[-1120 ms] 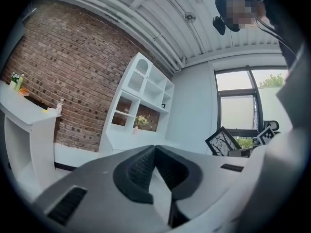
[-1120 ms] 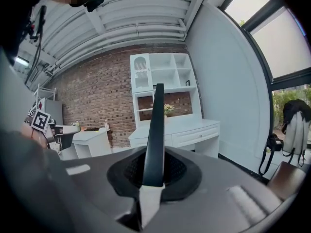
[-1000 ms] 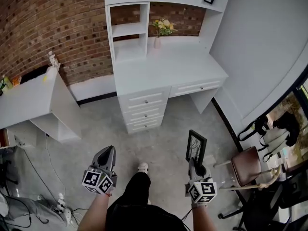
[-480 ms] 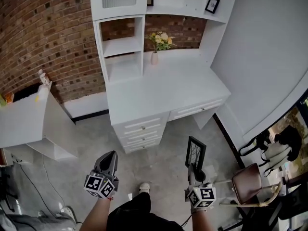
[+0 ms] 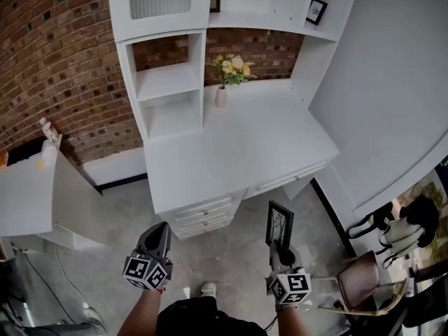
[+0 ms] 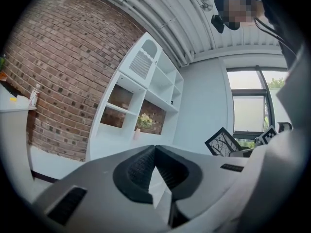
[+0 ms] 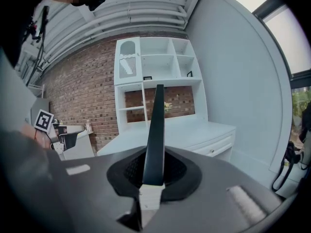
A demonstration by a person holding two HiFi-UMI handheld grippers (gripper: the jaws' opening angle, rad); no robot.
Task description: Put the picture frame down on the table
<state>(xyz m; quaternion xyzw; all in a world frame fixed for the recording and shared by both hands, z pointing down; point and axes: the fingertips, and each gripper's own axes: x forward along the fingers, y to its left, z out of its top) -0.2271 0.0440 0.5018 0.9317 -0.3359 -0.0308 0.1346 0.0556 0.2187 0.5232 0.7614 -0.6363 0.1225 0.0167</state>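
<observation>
Black and thin, the rectangular picture frame [image 7: 155,130] appears edge-on in the right gripper view, pinched upright by the right gripper [image 7: 152,165]. Only the head view shows its branch-print front, held above the grey floor [image 5: 231,257], just short of the white table [image 5: 238,152] with drawers. The left gripper [image 6: 154,148] has its jaws pressed together on nothing. A red brick wall [image 5: 56,61] backs the white shelves [image 5: 168,82].

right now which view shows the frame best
Head view: the frame stands upright in the right gripper, face visible. The left gripper view catches it small and partly hidden; the right gripper view shows only its edge between the jaws.
</observation>
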